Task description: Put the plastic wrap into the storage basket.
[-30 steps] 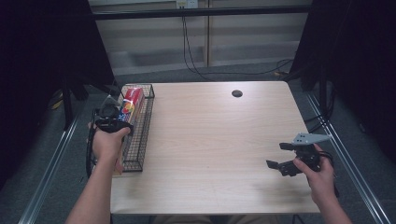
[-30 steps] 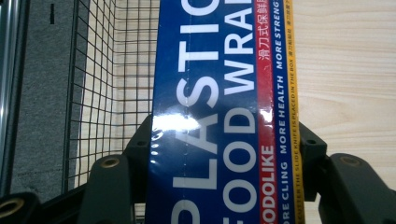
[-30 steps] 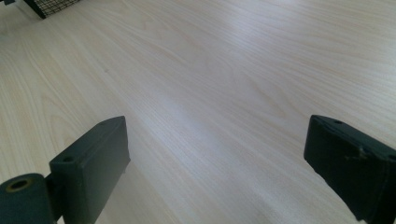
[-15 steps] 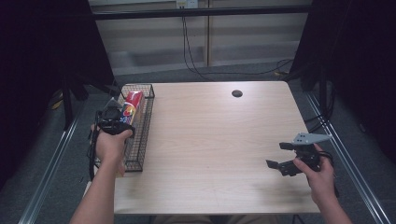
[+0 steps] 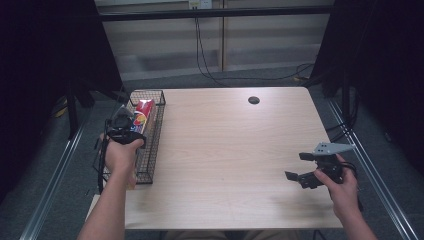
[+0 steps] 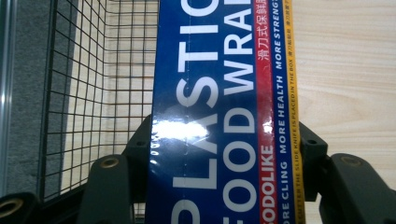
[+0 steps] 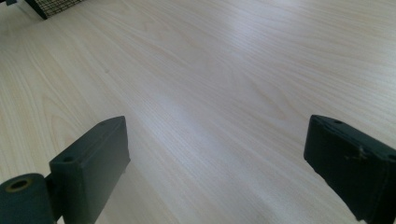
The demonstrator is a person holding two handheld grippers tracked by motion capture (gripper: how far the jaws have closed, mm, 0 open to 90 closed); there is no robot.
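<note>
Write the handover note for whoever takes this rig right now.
Left hand-held gripper: shut on the plastic wrap box, held above the wire basket at the table's left edge.
Right hand-held gripper: open, nothing between its jaws, over bare table at the right.
Done: box gripped.
Left: whether it goes into the basket or out onto the table is unclear; finish that move, then release.

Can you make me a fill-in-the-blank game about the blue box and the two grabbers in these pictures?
1. The left gripper is shut on a box of plastic food ____.
2. The box is held over a black wire ____.
3. The right gripper hovers with its jaws ____ above the table.

Missing words: wrap; basket; open.
</note>
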